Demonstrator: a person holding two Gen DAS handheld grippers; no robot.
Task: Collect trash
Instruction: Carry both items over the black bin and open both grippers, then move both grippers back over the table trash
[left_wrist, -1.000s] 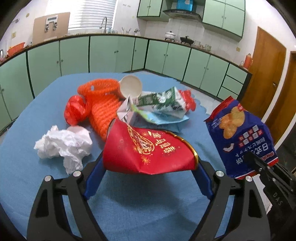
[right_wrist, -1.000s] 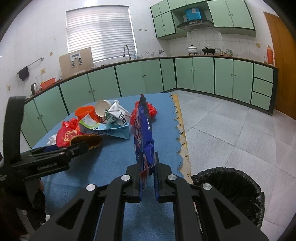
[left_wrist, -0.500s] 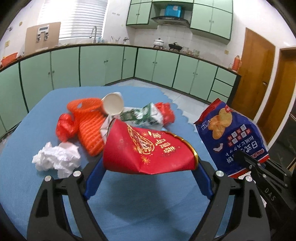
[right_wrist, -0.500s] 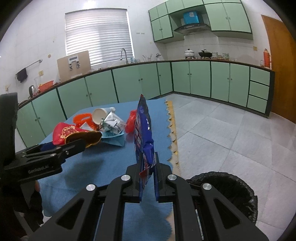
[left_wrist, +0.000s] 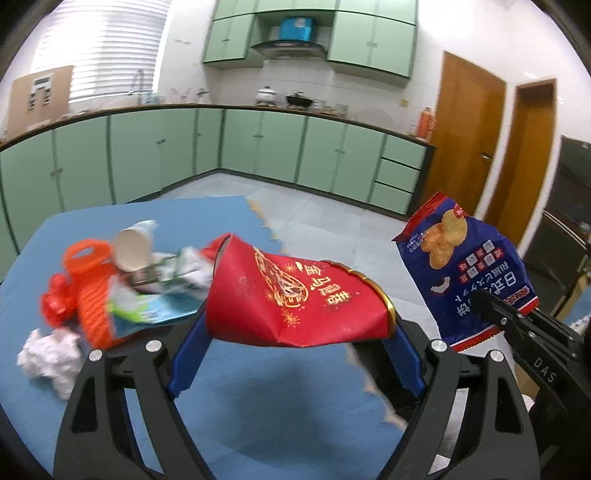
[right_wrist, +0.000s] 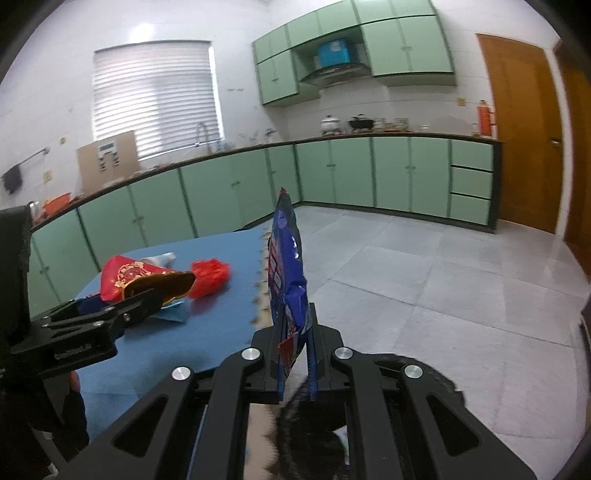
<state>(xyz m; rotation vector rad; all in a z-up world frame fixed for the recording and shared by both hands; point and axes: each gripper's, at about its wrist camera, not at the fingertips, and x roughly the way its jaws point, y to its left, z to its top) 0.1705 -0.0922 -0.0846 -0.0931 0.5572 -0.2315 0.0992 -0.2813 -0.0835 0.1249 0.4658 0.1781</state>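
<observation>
The left gripper (left_wrist: 295, 328) has its jaws spread wide around a crushed red paper cup (left_wrist: 295, 299); the right gripper (right_wrist: 293, 354) pinches a blue snack bag (right_wrist: 288, 266) above the black-lined bin (right_wrist: 424, 373). Centre each over the bin before letting go, or they may land on the floor beside the blue bench (left_wrist: 258, 413).

The right gripper (right_wrist: 295, 354) pinches a blue bag (right_wrist: 286, 266) upright. At left, the left gripper (right_wrist: 147, 295) holds a red cup (right_wrist: 129, 275) over the blue table (right_wrist: 221, 295).
</observation>
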